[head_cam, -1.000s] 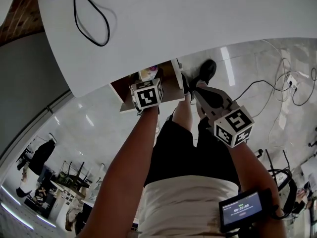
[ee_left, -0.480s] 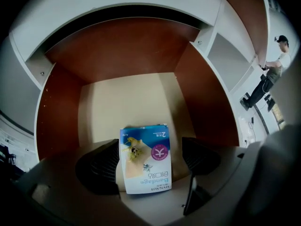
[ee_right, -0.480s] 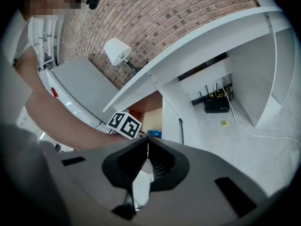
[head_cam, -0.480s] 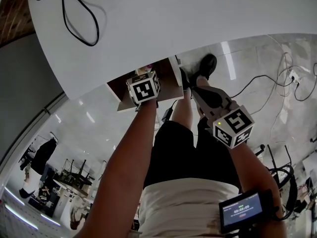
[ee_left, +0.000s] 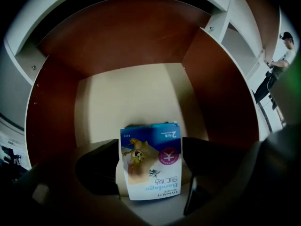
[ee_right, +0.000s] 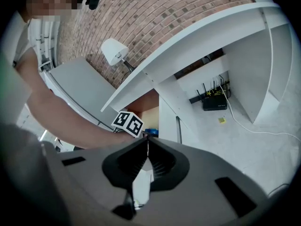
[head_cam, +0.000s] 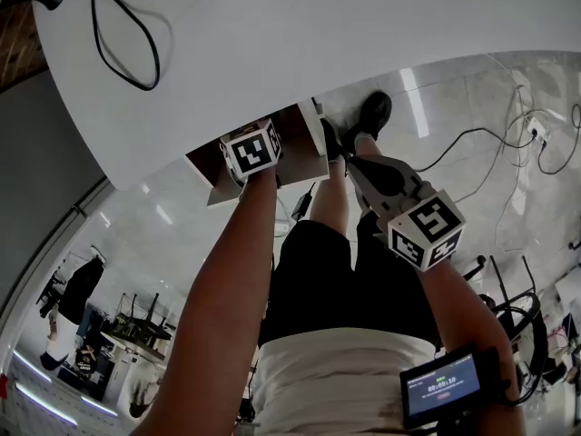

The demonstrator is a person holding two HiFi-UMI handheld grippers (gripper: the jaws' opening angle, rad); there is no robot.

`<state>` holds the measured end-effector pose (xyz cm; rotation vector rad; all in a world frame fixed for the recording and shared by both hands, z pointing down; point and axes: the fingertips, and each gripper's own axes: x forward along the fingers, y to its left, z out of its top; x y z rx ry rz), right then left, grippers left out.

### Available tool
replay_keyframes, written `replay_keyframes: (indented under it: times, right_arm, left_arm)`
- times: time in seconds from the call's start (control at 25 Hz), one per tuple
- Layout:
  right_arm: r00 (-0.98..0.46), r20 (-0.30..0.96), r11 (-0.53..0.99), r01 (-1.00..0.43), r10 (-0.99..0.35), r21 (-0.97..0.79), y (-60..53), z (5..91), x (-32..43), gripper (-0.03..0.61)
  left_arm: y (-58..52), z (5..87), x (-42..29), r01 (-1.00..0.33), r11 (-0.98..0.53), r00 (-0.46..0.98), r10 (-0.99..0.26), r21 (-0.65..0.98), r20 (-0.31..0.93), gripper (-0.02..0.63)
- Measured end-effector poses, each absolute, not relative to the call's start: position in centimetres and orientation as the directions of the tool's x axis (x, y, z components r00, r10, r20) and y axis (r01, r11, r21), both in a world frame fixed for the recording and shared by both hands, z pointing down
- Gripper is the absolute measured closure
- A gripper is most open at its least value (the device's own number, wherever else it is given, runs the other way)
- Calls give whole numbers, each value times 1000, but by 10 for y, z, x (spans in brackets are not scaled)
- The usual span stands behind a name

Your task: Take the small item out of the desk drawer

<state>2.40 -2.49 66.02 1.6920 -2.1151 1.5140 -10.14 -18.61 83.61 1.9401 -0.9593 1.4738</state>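
The open desk drawer [head_cam: 307,155] juts from under the white desk top [head_cam: 318,34]. My left gripper reaches down into it; in the head view only its marker cube [head_cam: 250,151] shows. In the left gripper view, a small blue and white bandage box [ee_left: 150,161] sits on the cream drawer floor [ee_left: 131,98]. My left gripper [ee_left: 150,166] is shut on it, a jaw pressed to each side edge. My right gripper [head_cam: 354,166] hangs to the drawer's right above the floor. It [ee_right: 147,147] is shut with nothing in it.
A black cable [head_cam: 118,53] loops on the desk top. The person's legs and a black shoe [head_cam: 374,116] are below the drawer. Cables [head_cam: 508,153] trail over the floor at right. A router [ee_right: 215,100] sits under the desk and a white lamp [ee_right: 114,51] on it.
My left gripper has pushed further into the drawer, and its cube now covers the item that showed there a second ago. The right gripper has stayed put.
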Motion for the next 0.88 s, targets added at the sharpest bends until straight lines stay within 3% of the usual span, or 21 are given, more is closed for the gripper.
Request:
replay_keyframes:
  times: [0.48, 0.88]
  right_arm:
    - [-395, 556, -78, -761, -731, -644, -28, 660, 30, 572]
    - [-429, 547, -33, -765, -718, -643, -38, 653, 15, 572]
  left_arm:
    - [-184, 840, -108, -799, -600, 122, -221, -37, 968, 216]
    - [-184, 820, -114, -804, -594, 170, -246, -10, 954, 233]
